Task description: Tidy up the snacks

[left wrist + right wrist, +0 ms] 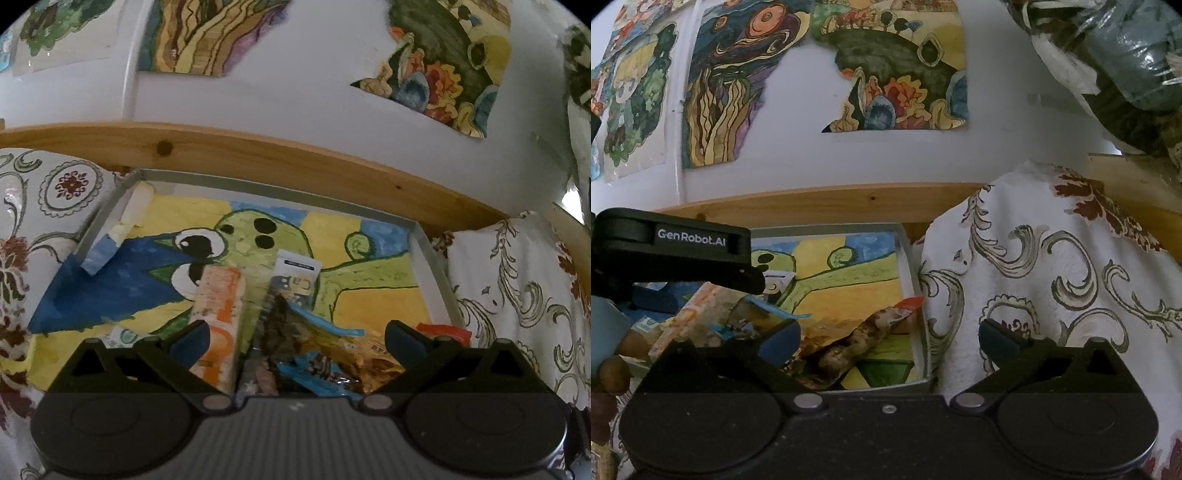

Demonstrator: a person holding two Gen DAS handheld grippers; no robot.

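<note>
Snacks lie heaped in a shallow grey tray (436,258) lined with a painted cartoon turtle — an orange-and-white packet (218,310), a clear pouch with a white label (291,280), a blue wrapper (317,373) and a brown, red-tipped wrapper (864,339); the tray rests on a patterned cloth (1052,273) covering the tabletop, before a wooden rail (258,155) and a white wall hung with paintings (901,70). Left tongs (295,339) hover spread wide over the pile, pinching nothing; right tongs (886,339) — likewise spread and empty — straddle the tray's right rim, one finger above the snacks, the other above the cloth.
</note>
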